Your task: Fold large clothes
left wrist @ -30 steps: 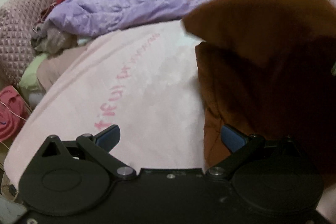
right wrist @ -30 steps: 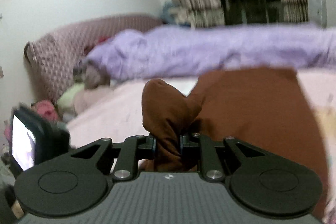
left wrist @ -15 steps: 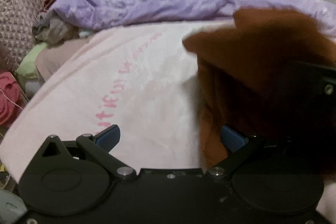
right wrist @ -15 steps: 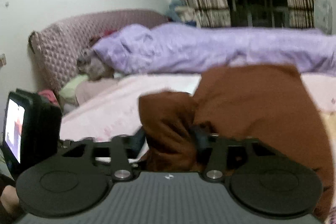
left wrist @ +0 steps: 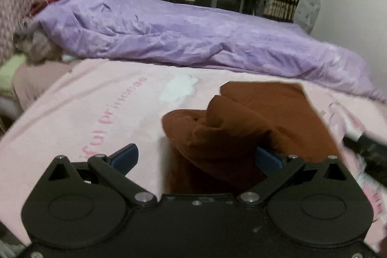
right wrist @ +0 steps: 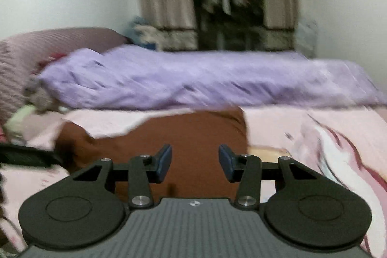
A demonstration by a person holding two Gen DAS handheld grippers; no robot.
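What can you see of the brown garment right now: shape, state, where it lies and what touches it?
The brown garment is plain rust-brown soft cloth, no print visible. It lies on the pink blanket, in front of the purple duvet. Its far part looks flat with a straight edge; the near left part is bunched into a rumpled lump. The left gripper stands wide, with cloth bulging between its fingers. The right gripper, whose jaws have just been closing, stands apart with nothing gripped; the cloth lies beyond it.
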